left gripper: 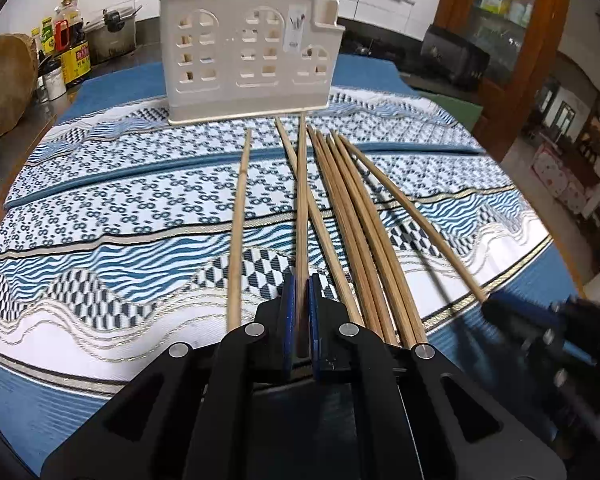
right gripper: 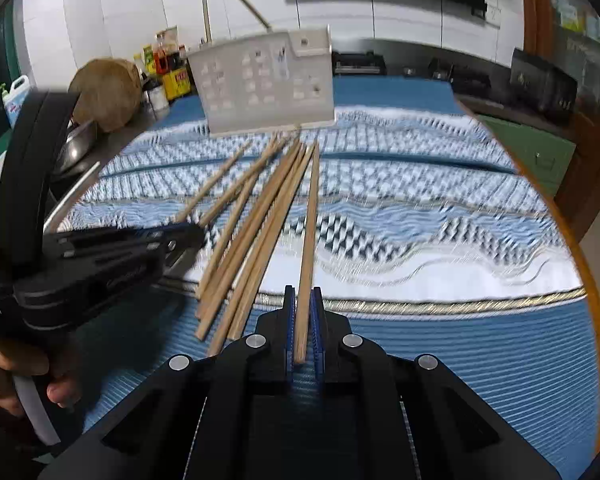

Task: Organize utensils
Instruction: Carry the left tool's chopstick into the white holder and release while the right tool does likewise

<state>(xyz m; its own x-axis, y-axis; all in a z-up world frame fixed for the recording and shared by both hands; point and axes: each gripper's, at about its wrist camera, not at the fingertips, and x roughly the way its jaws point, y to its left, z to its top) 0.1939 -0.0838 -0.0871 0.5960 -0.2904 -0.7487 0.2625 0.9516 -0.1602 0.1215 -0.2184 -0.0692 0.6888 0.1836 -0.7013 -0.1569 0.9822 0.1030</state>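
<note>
Left wrist view: my left claw (left gripper: pixel 301 280) tilts down over the desk (left gripper: pixel 100 400), its blue pads (left gripper: pixel 287 308) pinched tight on one dark chopstick (left gripper: pixel 301 200) that runs straight ahead toward the cream utensil holder (left gripper: pixel 252 60). The loose chopsticks (left gripper: pixel 360 240) fan out just right of it on the patterned blue-and-white cloth (left gripper: pixel 120 200), with a single pale chopstick (left gripper: pixel 239 220) lying apart on the left. The holder stands upright at the far edge of the cloth, two sticks already poking up from it. At far right my right claw (left gripper: pixel 492 308) shows blurred, clamped on the end of the outermost stick.

Right wrist view: my right claw (right gripper: pixel 302 292) angles down likewise, pads squeezed on a lone chopstick (right gripper: pixel 310 220) pointing at the holder (right gripper: pixel 264 84). The remaining bundle (right gripper: pixel 252 232) lies just left. My left hand (right gripper: pixel 16 364) wraps the handle of the left claw (right gripper: pixel 196 228), which reaches in level from the left and grips a stick end.
</note>
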